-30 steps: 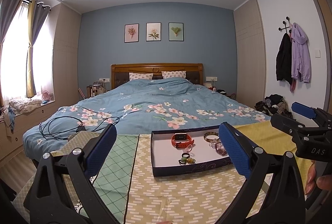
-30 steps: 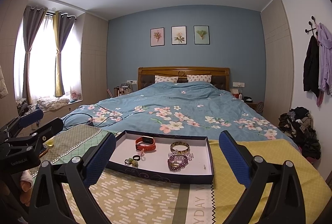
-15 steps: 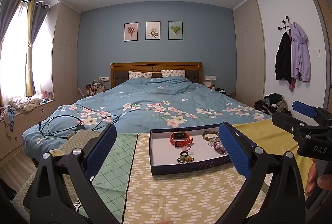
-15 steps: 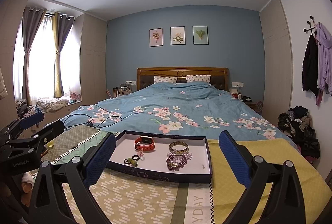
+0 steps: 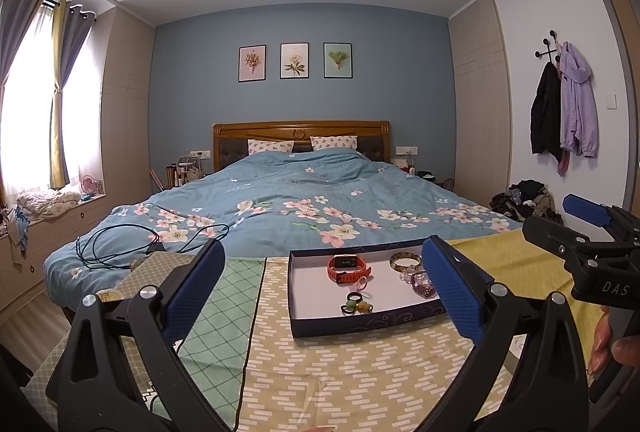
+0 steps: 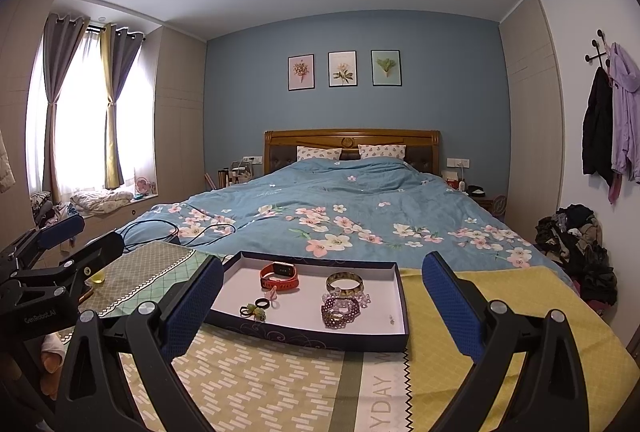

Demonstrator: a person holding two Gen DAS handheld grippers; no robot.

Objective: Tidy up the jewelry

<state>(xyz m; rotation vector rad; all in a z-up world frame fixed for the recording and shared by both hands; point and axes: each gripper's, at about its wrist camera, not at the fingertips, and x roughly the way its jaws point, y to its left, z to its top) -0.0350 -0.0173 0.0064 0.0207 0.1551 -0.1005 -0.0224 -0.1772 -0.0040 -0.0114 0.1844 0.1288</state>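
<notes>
Both cameras have dropped a touch since a second ago, so the tray sits slightly higher in each view; nothing in it has shifted. Your left gripper blocks the tray's right end in its own view: the right pad covers part of the purple bead bracelet. In the right wrist view, the right gripper has its left pad over the tray's near-left corner. Small bits near the pink ring are too fine to identify, same for a tiny speck by the right wall. The tray, dark blue with a white floor, holds the orange smartwatch at the back, the gold bangle to its right, the bead bracelet in front of the bangle and touching clear beads, plus the dark rings with a green piece front-left. Both grippers' fingers are spread wide, holding nothing, hovering short of the tray. The tray lies on the patterned cloth, with bare cloth in front and yellow cloth to its right; the bed starts right behind its far rim.
</notes>
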